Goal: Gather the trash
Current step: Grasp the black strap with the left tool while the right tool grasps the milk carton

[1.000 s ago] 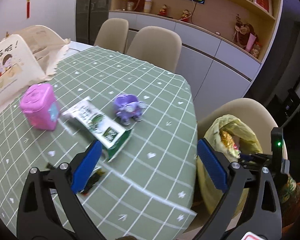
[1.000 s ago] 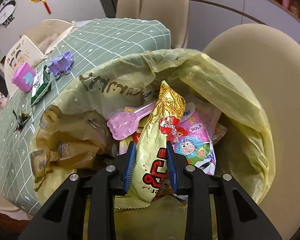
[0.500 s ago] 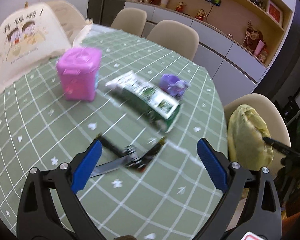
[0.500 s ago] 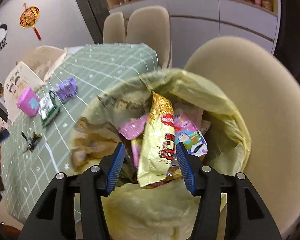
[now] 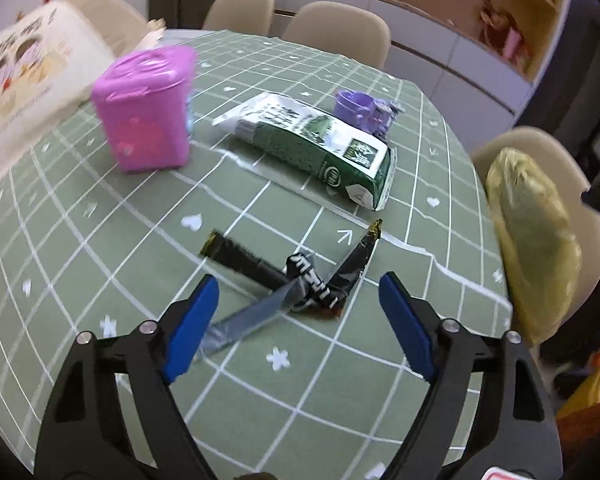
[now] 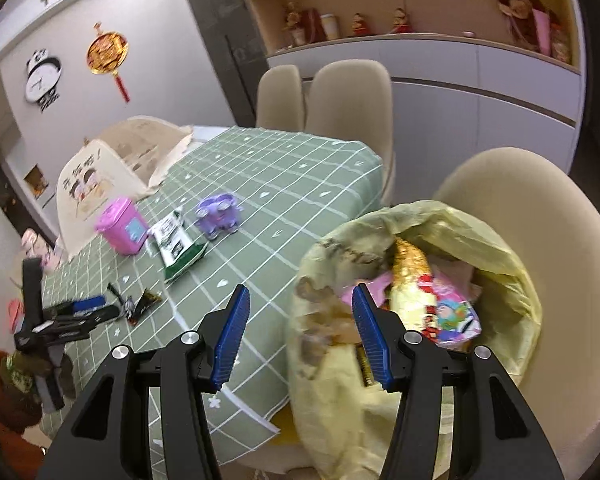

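Left wrist view: table (image 5: 100, 240) under green checked cloth, yellow trash bag (image 5: 532, 232) on chair at right. Left tool (image 5: 296, 320) wide, empty, poised over crumpled black wrapper (image 5: 300, 276); long axis far-left to near-right. Step probably reach; next: lower, close across twisted middle. Right tool (image 6: 300, 332) wide, empty, beside bag.

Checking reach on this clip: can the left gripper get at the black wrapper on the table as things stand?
Probably yes. The left gripper is open, and the black wrapper lies flat just ahead between its fingers. Nothing sits between them; the green packet lies farther back.
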Tool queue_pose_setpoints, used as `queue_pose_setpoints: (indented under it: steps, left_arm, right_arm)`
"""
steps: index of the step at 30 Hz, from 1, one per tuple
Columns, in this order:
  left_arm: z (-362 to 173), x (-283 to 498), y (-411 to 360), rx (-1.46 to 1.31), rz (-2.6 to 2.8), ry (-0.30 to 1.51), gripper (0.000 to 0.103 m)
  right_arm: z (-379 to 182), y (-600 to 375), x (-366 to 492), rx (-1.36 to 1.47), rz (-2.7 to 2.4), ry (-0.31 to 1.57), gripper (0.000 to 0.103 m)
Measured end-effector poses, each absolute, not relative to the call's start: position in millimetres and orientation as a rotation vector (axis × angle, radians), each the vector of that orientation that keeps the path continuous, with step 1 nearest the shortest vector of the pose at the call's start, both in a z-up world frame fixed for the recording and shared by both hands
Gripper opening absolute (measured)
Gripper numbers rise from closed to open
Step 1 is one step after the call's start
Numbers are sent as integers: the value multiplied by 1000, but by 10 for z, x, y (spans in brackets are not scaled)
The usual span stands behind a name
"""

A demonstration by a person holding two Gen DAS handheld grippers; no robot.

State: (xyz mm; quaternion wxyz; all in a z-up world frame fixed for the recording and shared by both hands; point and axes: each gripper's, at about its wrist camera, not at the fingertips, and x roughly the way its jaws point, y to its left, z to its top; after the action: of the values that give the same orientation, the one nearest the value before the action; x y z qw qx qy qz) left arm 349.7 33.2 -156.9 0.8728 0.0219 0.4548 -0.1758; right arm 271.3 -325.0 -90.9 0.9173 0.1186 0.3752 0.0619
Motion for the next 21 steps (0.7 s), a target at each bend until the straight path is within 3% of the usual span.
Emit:
queue_pose_setpoints:
  steps: [3,13,16,18,21]
  left_arm:
    - [-1604,3553,234,118,-390,946,68]
    - [-1769,3701,182,88,-345,1002,67]
    - [-1791,3693,163,87,-325,1010,58]
    - [-1774,3690,171,76,-311,1017,38]
    - [-1743,3658,251,34,-294,1026,32]
  right_arm:
    - [-935,-3133,2711,219,155,789,51]
    - [-1042,-2947,2791,167,217,835,51]
    - [-1057,-2870,2855,155,248,837,51]
    - [-1052,-2775,2911,134,284,829,50]
    - [-1072,-2576,3031,87,354,822,50]
